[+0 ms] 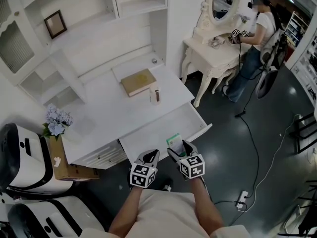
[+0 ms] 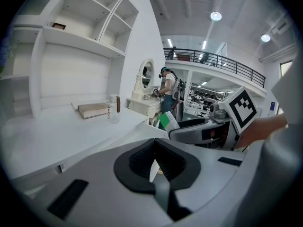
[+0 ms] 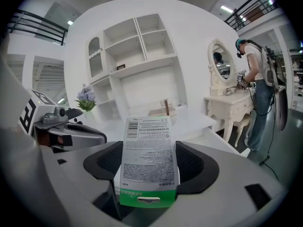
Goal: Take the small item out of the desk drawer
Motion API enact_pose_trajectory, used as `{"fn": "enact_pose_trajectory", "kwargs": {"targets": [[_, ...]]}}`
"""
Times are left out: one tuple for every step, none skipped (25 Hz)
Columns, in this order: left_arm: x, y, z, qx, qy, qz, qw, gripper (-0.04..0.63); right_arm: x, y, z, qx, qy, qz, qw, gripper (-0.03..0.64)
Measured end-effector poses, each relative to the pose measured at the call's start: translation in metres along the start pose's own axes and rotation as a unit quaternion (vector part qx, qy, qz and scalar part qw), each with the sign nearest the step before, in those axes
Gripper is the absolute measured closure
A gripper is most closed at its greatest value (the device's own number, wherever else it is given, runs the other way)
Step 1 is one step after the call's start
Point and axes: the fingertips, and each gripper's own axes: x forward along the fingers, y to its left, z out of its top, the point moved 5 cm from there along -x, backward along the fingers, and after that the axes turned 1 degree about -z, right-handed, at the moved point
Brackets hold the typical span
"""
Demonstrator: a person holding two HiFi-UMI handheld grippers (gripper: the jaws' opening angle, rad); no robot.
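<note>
The right claw [image 1: 178, 150] grips a green-white packet [image 3: 148, 164] (printed side showing) above the open drawer [image 1: 148, 135] of the table [image 1: 106, 110]; the left claw [image 1: 151, 156] seems closed, empty.

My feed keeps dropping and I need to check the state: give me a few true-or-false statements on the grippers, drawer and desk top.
1. The right gripper is closed on a green-and-white packet. True.
2. The left gripper grips the packet too. False: its jaws are together on nothing.
3. The desk drawer is pushed shut. False: it stands pulled open.
4. A tan book lies flat on the desk. True.
</note>
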Motion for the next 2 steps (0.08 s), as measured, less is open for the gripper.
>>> {"fn": "enact_pose_trajectory", "kwargs": {"targets": [[0.0008,0.0003,0.0002,-0.001,0.000,0.000,1.0000,0.578,0.0004,-0.0010,0.0001,0.001,0.000,0.000,1.000,0.256],[0.0016,0.0007,0.0004,-0.001,0.001,0.000,1.0000,0.578,0.0007,-0.0019,0.0001,0.002,0.000,-0.001,1.000,0.256]]}}
